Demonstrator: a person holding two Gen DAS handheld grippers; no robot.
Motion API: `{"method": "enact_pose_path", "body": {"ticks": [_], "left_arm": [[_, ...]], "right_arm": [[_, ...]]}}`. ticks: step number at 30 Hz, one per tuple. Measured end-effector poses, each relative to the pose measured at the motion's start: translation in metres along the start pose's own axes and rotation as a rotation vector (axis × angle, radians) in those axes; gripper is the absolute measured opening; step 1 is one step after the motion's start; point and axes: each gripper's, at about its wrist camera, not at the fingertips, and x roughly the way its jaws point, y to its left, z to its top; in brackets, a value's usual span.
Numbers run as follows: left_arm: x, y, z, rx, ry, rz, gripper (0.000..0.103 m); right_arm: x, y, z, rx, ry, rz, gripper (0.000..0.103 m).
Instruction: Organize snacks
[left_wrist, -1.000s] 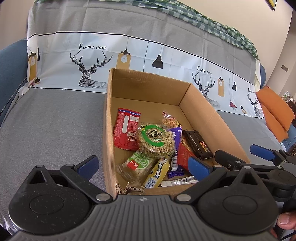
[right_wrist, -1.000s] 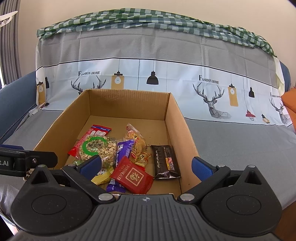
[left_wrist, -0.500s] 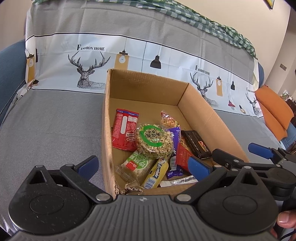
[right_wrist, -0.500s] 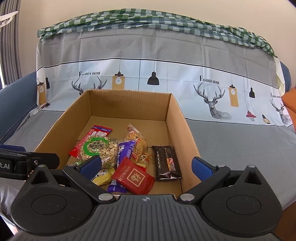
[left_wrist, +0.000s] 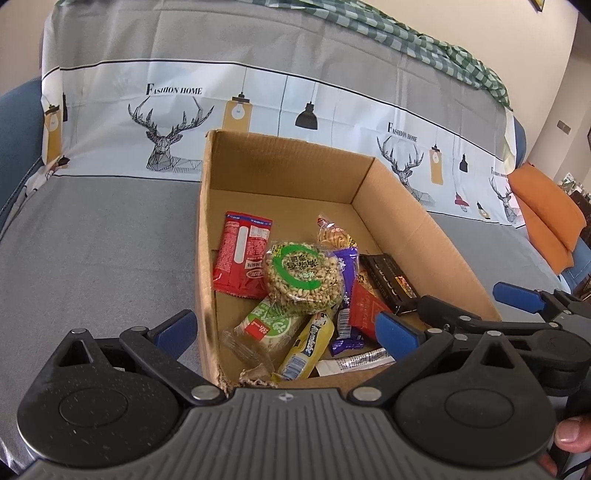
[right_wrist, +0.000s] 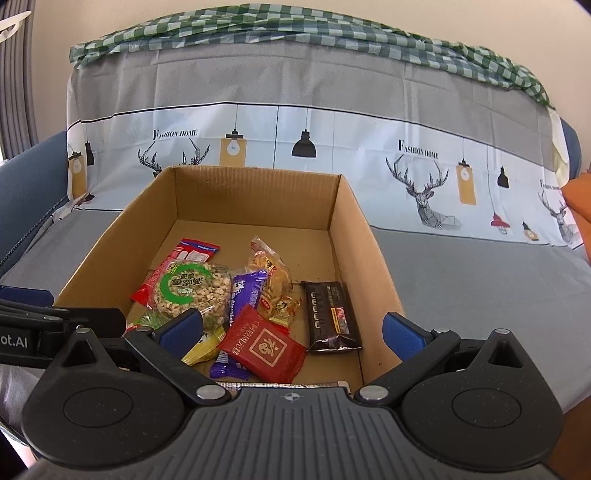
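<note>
Both my grippers hang over the near edge of the open cardboard box (right_wrist: 255, 201), and the snacks lie heaped on its floor just ahead of my fingers. My left gripper (left_wrist: 286, 328) has its fingers spread wide and empty, straddling the box's left wall; my right gripper (right_wrist: 293, 328) is spread the same, empty, with the pile showing between its pads. The round puffed-grain cake (left_wrist: 303, 275) with a green ring sits on top of a red packet (left_wrist: 242, 254). Beside them are a purple wrapper (right_wrist: 247, 291), a red square pouch (right_wrist: 264, 345), a dark chocolate bar (right_wrist: 330, 315) and a yellow bar (left_wrist: 306, 349).
</note>
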Motion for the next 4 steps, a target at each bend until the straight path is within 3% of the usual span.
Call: {"method": "enact_pose_path", "body": {"ticks": [4], "left_arm": [[-0.0008, -0.0021, 0.0018, 0.017, -0.017, -0.005, 0.102]], "right_arm": [[0.0001, -0.0057, 0.0030, 0.016, -0.006, 0.012, 0.102]]}}
